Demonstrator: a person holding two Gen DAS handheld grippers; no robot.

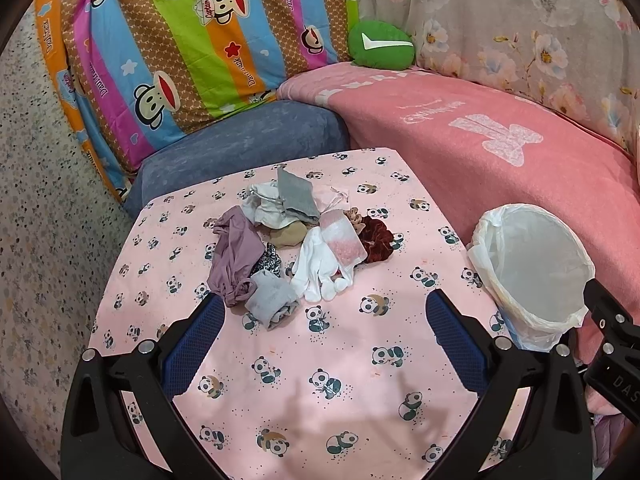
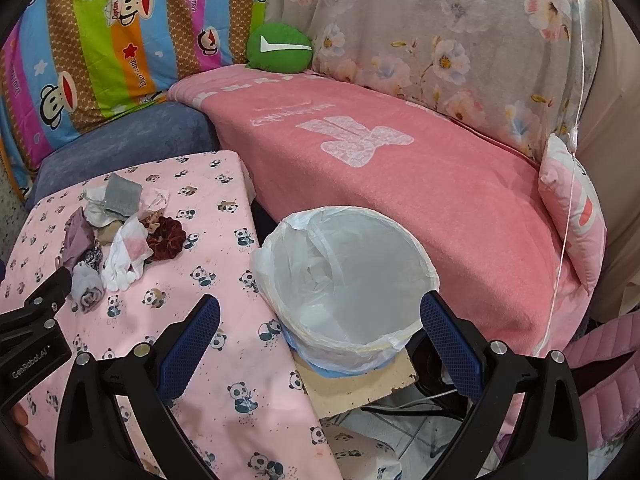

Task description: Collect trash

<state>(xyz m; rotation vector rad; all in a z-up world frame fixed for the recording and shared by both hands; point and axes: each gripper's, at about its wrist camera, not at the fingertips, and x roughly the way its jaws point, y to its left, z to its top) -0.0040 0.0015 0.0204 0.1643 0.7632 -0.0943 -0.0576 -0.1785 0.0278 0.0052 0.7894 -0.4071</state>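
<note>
A pile of small cloth items point(image 1: 296, 236) lies on the panda-print table point(image 1: 304, 364): a mauve cloth point(image 1: 234, 256), a grey sock point(image 1: 272, 300), a white glove point(image 1: 320, 268), a pink pouch point(image 1: 344, 240), a dark red scrunchie point(image 1: 376, 240). My left gripper point(image 1: 324, 312) is open and empty, just short of the pile. A bin lined with a white bag point(image 2: 348, 284) stands right of the table, also in the left wrist view point(image 1: 532, 272). My right gripper point(image 2: 320, 316) is open and empty above the bin's near rim. The pile also shows in the right wrist view point(image 2: 120, 236).
A pink blanket point(image 2: 400, 168) covers the sofa behind the bin. A striped monkey-print cover point(image 1: 192, 40), a blue cushion point(image 1: 240, 152) and a green cushion point(image 1: 380, 44) sit behind the table. The bin rests on a beige board point(image 2: 360, 384). Speckled floor point(image 1: 40, 200) lies to the left.
</note>
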